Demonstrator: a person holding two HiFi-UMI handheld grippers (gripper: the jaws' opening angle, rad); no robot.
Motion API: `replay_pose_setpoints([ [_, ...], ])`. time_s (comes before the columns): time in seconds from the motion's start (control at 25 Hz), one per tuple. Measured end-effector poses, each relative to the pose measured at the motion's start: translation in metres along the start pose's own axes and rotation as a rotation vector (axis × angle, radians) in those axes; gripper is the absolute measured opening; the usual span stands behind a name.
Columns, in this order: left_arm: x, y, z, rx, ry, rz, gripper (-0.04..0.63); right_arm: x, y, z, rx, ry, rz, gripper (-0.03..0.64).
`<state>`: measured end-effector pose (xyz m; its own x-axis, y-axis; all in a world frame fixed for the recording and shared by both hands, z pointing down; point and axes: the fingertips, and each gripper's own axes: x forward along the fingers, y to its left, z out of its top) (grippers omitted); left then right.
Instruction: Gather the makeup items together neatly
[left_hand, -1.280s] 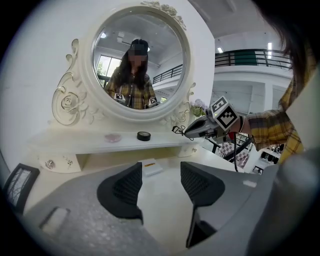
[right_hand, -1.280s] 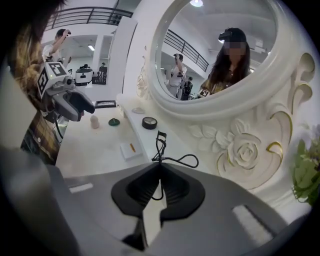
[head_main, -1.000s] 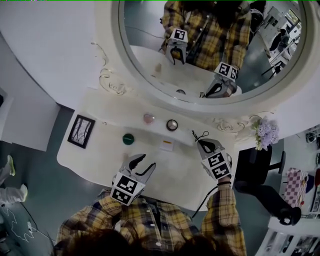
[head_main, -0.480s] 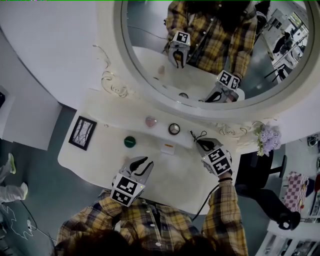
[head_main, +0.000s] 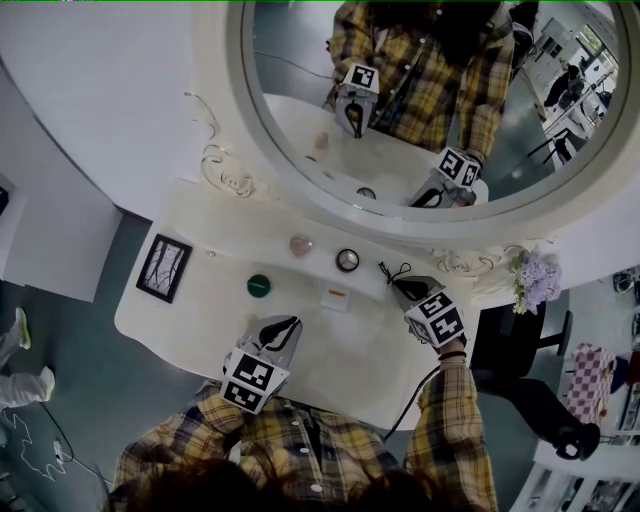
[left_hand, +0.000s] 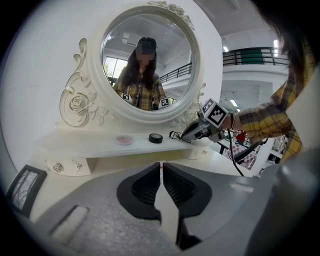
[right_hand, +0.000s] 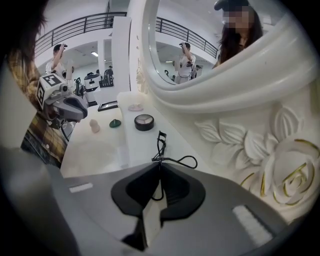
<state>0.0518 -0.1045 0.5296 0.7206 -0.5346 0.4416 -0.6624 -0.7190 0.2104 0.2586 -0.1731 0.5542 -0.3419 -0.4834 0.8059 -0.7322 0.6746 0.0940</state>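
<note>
Right gripper (right_hand: 159, 166) clamps curler (right_hand: 159, 145), apparently; left gripper (left_hand: 161, 165) just closed, empty. Compact (head_main: 347, 260), green lid (head_main: 259, 285) lie apart; gathering barely begun.

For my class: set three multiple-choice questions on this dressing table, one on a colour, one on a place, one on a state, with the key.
1. The round item on the lower table top is: A red; B green; C blue.
2. The black compact sits: A on the shelf under the mirror; B on the lower table top; C on the floor.
3. The right gripper is: A wide open; B closed on the eyelash curler; C closed on the compact.
Key: 1 B, it shows green. 2 A, beside the pink dish there. 3 B, its jaws pinch the curler's handle.
</note>
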Motion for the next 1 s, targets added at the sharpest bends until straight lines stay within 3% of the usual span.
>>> replay_pose_setpoints([
  [0.32,-0.001,0.001,0.001,-0.005,0.003,0.002,-0.012,-0.002,-0.002,-0.002,-0.015,0.008,-0.017,0.023],
  [0.4,-0.002,0.001,0.002,-0.004,0.001,0.003,-0.012,-0.004,-0.002,-0.003,-0.018,0.013,-0.02,0.064],
  [0.52,-0.003,0.001,0.003,0.0,-0.003,0.007,-0.013,-0.006,-0.003,-0.003,-0.016,0.006,-0.029,0.067],
  [1.0,-0.006,-0.006,0.007,0.0,-0.017,-0.009,-0.012,-0.036,-0.004,0.021,-0.002,-0.125,-0.137,0.1],
])
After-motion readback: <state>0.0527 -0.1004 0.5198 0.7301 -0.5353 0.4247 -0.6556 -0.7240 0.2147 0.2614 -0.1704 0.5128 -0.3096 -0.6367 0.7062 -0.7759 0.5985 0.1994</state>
